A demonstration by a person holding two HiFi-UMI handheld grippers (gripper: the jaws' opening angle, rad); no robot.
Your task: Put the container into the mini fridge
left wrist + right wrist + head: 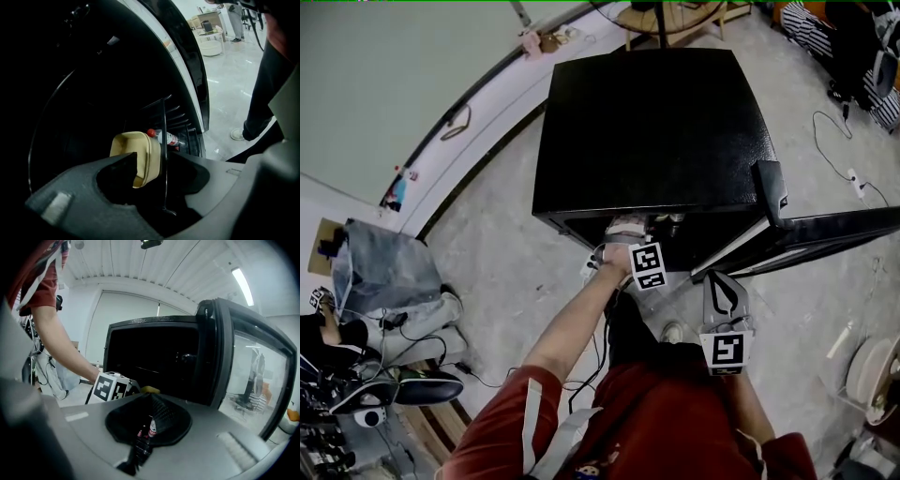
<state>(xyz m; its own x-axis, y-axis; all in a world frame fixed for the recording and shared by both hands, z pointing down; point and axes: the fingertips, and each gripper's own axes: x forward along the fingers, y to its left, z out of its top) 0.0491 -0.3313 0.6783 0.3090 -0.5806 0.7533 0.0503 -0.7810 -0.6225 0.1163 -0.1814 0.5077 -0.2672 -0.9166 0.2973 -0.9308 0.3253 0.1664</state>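
Head view: the left claw (626,234) reaches into the open mini fridge (647,131), mid-frame.

Left gripper view: its jaws are wide apart. The container (136,154) sits inside at the middle, not squeezed.

Right gripper view: the right claw (154,401) is closed and empty.

The job looks nearly done.

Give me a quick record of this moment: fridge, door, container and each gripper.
Mini fridge: black, open at the front
Door: swung open to the person's right
Container: cream, inside the fridge, near a red-capped bottle
Left gripper: inside the fridge, jaws open, container between them, not gripped
Right gripper: outside by the door, jaws together, empty
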